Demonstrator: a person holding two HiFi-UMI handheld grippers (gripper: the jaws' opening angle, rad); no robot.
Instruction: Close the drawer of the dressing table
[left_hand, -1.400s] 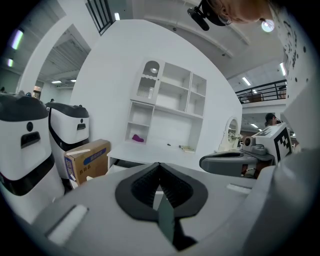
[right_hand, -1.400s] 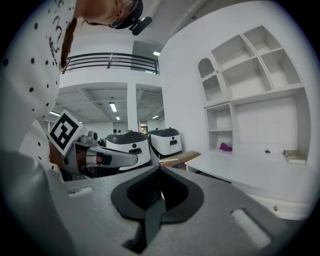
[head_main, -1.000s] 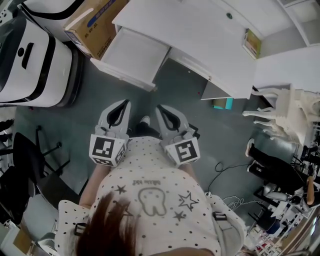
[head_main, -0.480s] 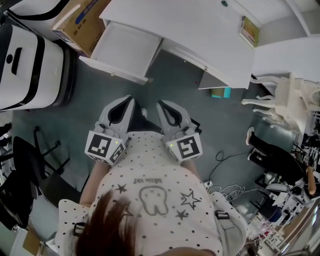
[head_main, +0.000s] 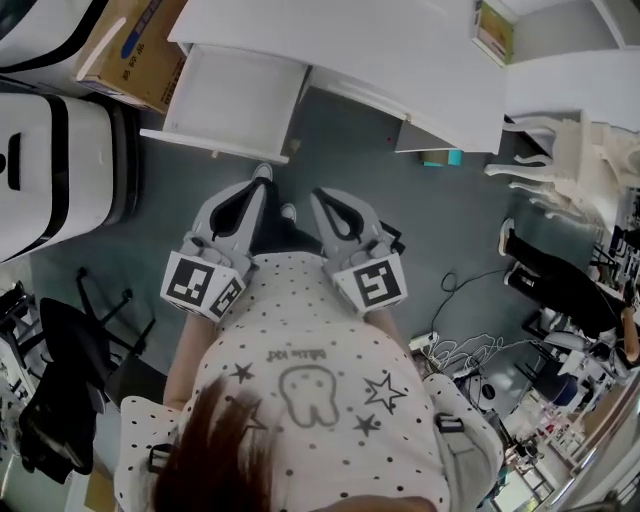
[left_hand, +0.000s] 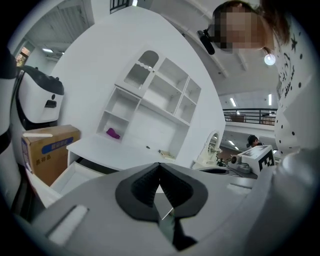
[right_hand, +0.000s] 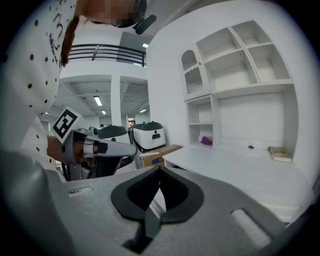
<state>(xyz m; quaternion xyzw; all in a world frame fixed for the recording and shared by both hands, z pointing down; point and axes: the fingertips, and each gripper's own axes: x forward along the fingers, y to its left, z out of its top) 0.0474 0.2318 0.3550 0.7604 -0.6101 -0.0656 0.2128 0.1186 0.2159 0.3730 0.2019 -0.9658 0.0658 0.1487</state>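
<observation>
Now our left gripper (head_main: 256, 186) and right gripper (head_main: 319, 197) are both closed with nothing between the jaws. They are side by side, near the drawer (head_main: 232, 100), which stands pulled out of the dressing table (head_main: 400, 55).

drawer (head_main: 235, 95): white, smooth, satin board look
tabletop (head_main: 380, 50): same white smooth finish, low sheen
left claw (head_main: 256, 188) / right claw (head_main: 318, 196): grey matt plastic shells
pads (left_hand: 142, 185): black, ribbed, rubbery look
box (head_main: 130, 50): brown cardboard, matt
floor (head_main: 440, 230): grey-green, matt
shirt (head_main: 300, 360): white dotted cloth
machine (head_main: 50, 170): glossy white plastic, black trim
</observation>
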